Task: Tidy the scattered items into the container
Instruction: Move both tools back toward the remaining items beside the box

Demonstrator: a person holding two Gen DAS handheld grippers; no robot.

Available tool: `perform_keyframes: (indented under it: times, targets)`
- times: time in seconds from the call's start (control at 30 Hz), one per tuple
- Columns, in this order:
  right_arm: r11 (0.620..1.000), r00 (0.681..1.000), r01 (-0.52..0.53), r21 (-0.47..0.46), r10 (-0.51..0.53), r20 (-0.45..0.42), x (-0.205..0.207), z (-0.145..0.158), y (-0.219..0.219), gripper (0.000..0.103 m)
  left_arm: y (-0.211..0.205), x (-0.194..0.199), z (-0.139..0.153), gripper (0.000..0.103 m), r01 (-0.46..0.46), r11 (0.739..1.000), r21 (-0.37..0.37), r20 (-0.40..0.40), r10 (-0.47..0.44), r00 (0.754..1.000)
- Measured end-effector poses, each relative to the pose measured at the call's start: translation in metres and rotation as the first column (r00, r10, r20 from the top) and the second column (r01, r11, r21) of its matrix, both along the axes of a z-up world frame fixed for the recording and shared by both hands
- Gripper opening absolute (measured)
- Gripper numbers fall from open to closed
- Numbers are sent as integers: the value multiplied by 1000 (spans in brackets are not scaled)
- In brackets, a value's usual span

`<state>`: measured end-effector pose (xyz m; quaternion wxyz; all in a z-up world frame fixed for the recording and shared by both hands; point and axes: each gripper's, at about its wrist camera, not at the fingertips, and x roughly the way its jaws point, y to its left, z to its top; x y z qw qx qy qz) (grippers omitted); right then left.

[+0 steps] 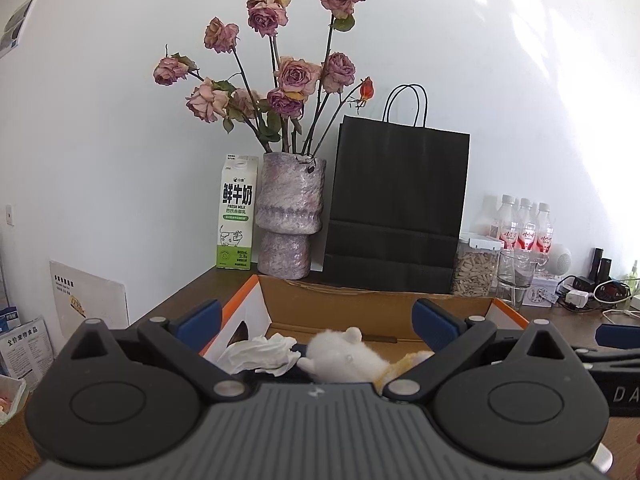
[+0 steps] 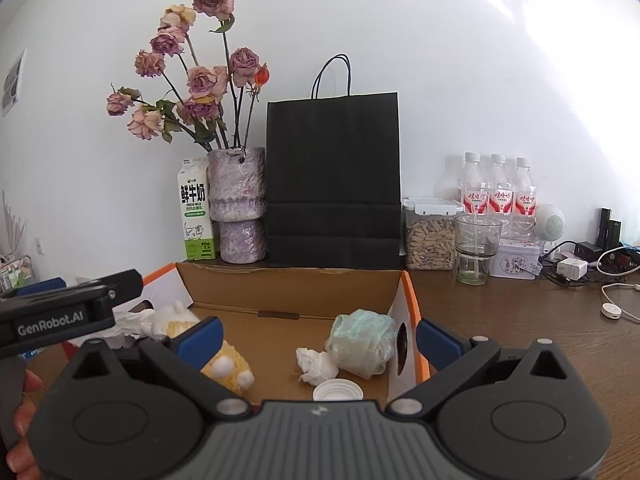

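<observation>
An open cardboard box (image 1: 360, 308) with orange-edged flaps sits on the brown table. In the left wrist view it holds a crumpled white tissue (image 1: 260, 354) and a white and yellow plush toy (image 1: 344, 356). My left gripper (image 1: 318, 322) hovers open above them, gripping nothing. In the right wrist view the box (image 2: 288, 288) also holds a pale green crumpled plastic bag (image 2: 360, 344), a tissue wad (image 2: 316, 366), a white bottle cap (image 2: 338, 392) and the plush toy (image 2: 228, 364). My right gripper (image 2: 319, 342) is open and empty over the box's right half.
Behind the box stand a milk carton (image 2: 196, 216), a vase of dried roses (image 2: 238, 204), a black paper bag (image 2: 334, 184), a seed jar (image 2: 430, 240), a glass (image 2: 476, 248), water bottles (image 2: 498, 192) and a tin (image 2: 516, 264). Cables and a charger (image 2: 572, 268) lie at right.
</observation>
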<state>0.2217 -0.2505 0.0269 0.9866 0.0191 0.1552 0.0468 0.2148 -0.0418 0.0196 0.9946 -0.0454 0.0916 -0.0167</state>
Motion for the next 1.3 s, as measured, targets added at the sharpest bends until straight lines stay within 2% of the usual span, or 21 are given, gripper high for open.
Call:
perform_keyframes:
  times: [0.4, 0.57, 0.87, 1.17, 1.3]
  targets:
    - [999, 999, 32, 14, -33, 20, -18, -9, -12, 103, 13, -23, -13, 103, -47, 999, 21, -21, 47, 999]
    - [997, 998, 68, 27, -68, 5, -33, -16, -24, 103, 20, -37, -18, 103, -63, 998, 26, -38, 64, 997]
    - [997, 996, 69, 15, -68, -53, -61, -33, -38, 103, 37, -55, -30, 103, -84, 996, 31, -91, 87, 992]
    - [999, 996, 38, 8, -38, -75, -74, -37, -40, 103, 36, -63, -31, 103, -31, 998, 47, -137, 37, 990]
    - [1000, 996, 26, 2, -26, -85, -77, -37, -40, 103, 29, -60, -30, 103, 37, 998, 56, -218, -24, 976]
